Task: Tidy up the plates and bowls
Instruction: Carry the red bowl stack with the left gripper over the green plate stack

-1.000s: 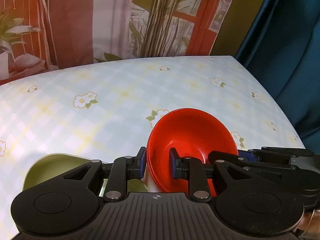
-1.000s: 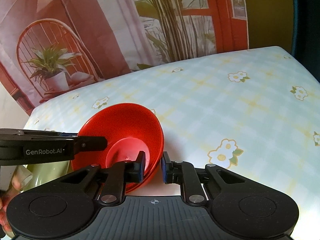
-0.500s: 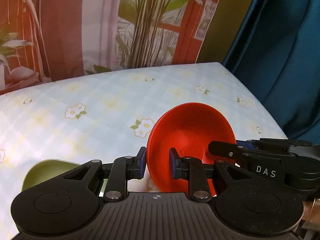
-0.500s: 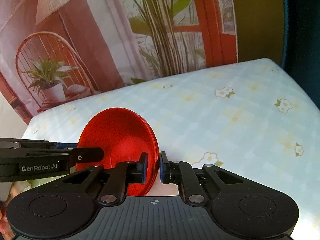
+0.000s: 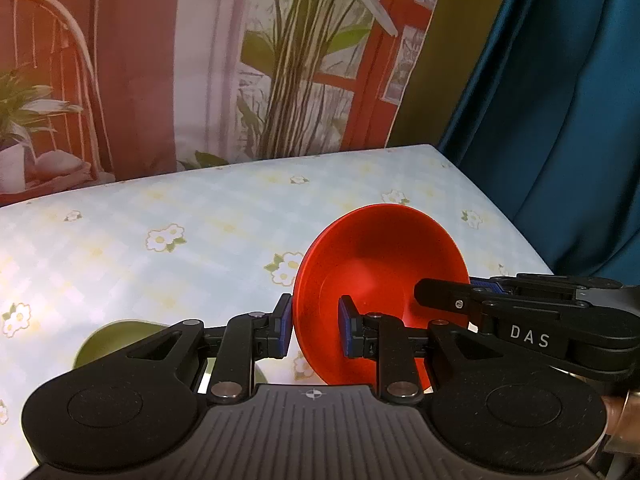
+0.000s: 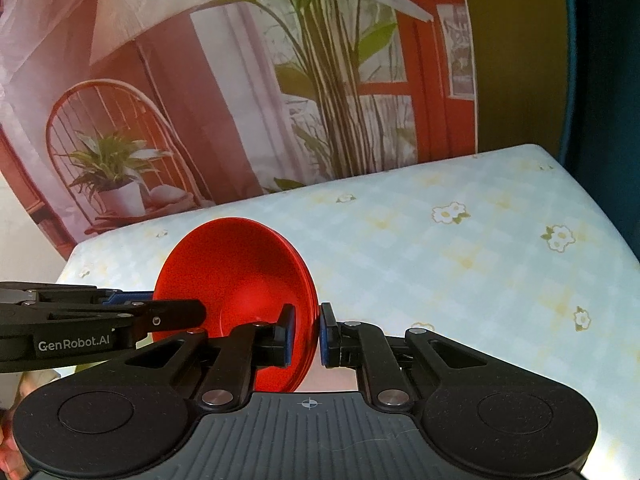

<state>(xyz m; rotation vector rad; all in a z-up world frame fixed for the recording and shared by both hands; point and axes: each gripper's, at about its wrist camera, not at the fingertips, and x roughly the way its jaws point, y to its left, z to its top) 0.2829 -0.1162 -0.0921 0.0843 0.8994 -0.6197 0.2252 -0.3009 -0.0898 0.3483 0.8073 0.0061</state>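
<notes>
A dull olive-green rounded bowl (image 5: 120,342) sits low on the glossy, flower-printed checked tablecloth (image 5: 200,240). Beside it, a smooth, glossy red flared bowl (image 5: 380,272) hangs tilted above the cloth, its thin rim pinched on one side by the left gripper (image 5: 314,330) and on the opposite side by the right gripper (image 6: 306,334), both clamped firmly on the rim.

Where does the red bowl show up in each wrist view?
Left wrist: red bowl right of centre, its rim between the left gripper fingers.
Right wrist: left of centre, rim clamped by the right gripper.
Shared landmark: the flowered tablecloth under it.
</notes>
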